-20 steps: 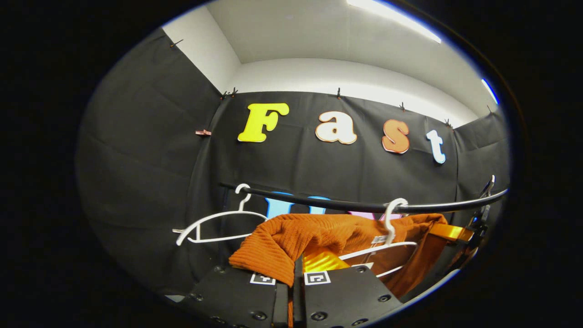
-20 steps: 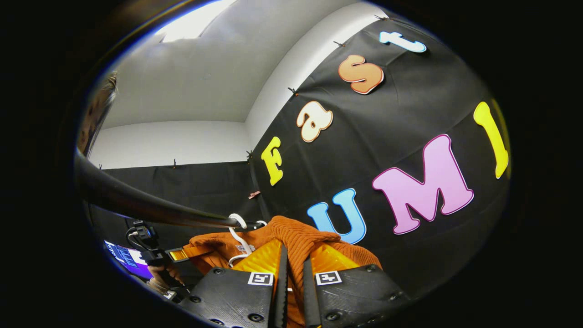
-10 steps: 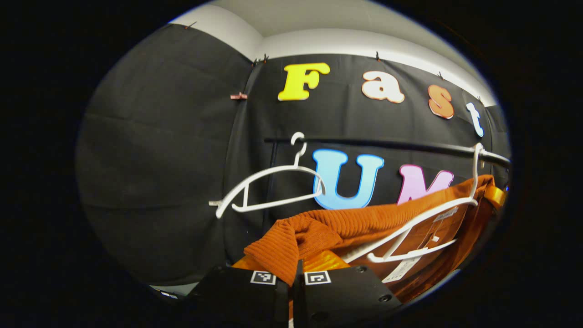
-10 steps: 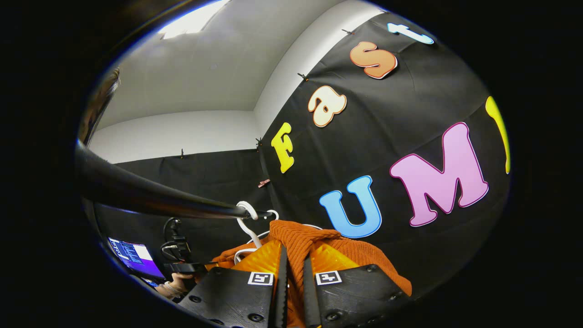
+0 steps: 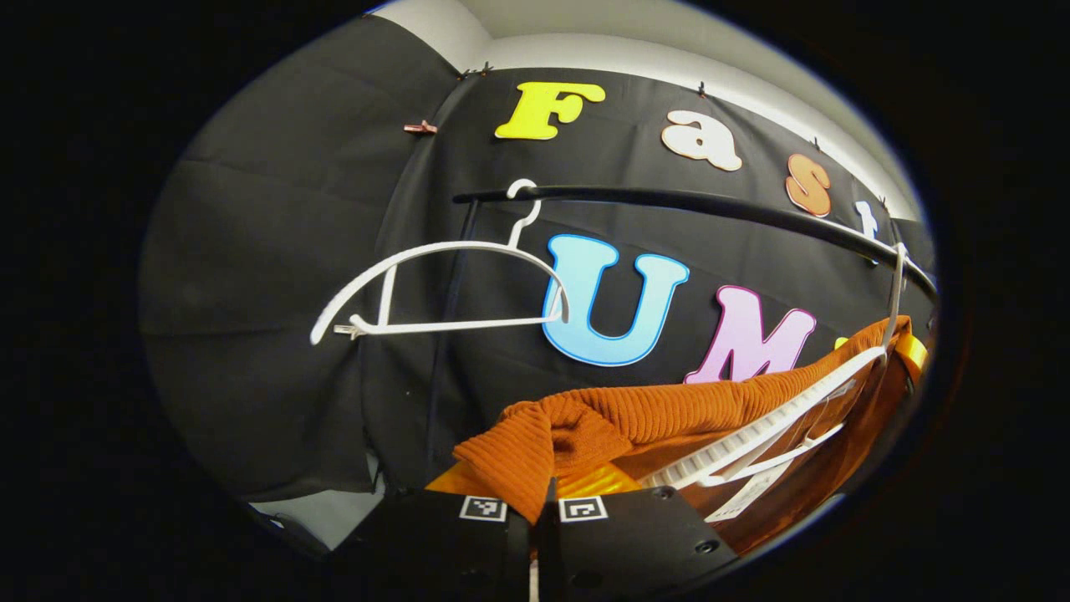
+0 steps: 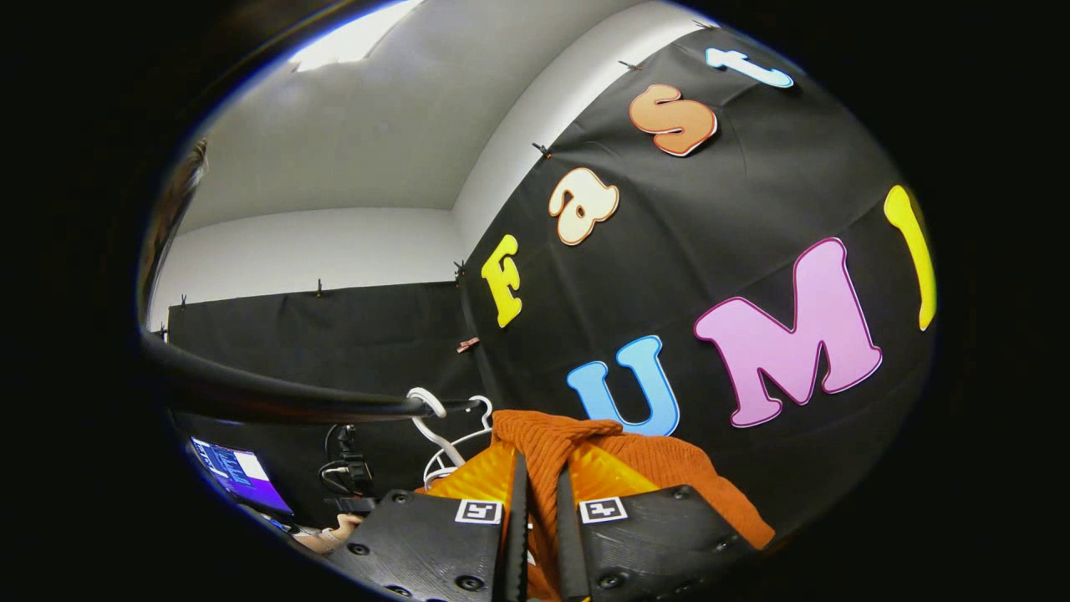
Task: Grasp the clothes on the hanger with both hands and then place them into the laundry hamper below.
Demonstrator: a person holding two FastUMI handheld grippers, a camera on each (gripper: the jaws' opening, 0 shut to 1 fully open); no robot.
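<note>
— Black cloth walls back a dark rail (image 5: 710, 203), where an empty white hanger (image 5: 435, 284) hangs near its left end. Where is the garment?

— Below the rail: the orange ribbed sweater (image 5: 669, 410) is stretched between both claws, partly draped on a second white hanger (image 5: 777, 422). The left claw (image 5: 539, 522) is clamped on one end, the right claw (image 6: 537, 522) pinches the other fold (image 6: 543, 451).

Hanger (image 5: 435, 288) hangs on rail (image 5: 710, 205), above sweater (image 5: 660, 410).
</note>
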